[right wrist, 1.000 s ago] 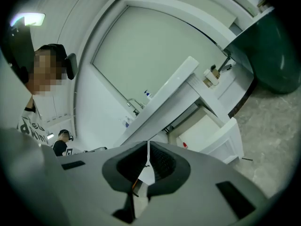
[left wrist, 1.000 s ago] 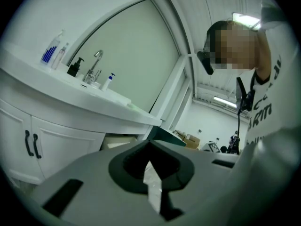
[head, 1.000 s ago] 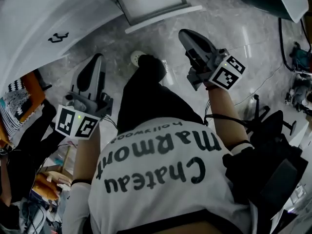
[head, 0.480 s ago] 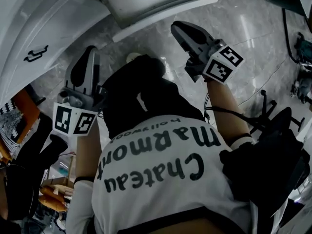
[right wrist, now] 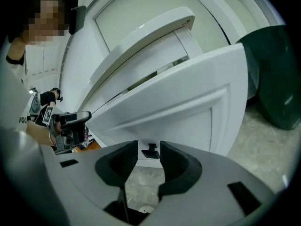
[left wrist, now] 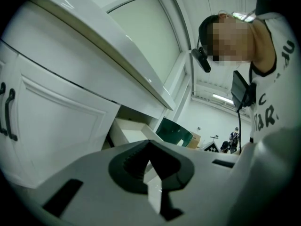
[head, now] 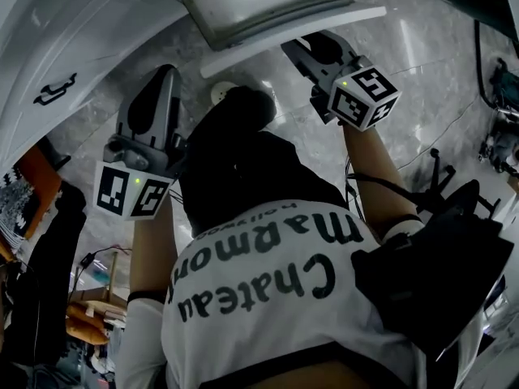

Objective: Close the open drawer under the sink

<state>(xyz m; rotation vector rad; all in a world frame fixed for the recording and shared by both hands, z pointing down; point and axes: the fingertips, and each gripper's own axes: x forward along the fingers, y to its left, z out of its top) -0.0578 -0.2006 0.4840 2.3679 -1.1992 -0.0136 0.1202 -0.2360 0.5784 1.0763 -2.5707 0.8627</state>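
The open white drawer (head: 268, 6) juts out from the cabinet at the top of the head view, its front panel (right wrist: 188, 102) tilted across the right gripper view. My right gripper (right wrist: 149, 147) sits just below and in front of that panel. Its jaws have just been opening and now stand open, with the drawer's small dark handle (right wrist: 150, 150) a little ahead of the gap and nothing pressed between the pads. In the head view my right gripper (head: 306, 49) reaches almost to the drawer's front edge. My left gripper (left wrist: 149, 144) is shut and empty, off to the left, with the drawer (left wrist: 129, 133) ahead of it.
A white cabinet door with a black handle (head: 55, 89) stands left of the drawer. A dark green bin (right wrist: 277, 79) sits on the marble floor to the drawer's right. Cables and equipment (head: 495, 144) lie at the far right. My own knee and foot (head: 243, 108) are between the grippers.
Both grippers have sunk and come closer to the cabinet. The right gripper has rolled and moved up to the drawer's front edge. The drawer shows larger in the head view.
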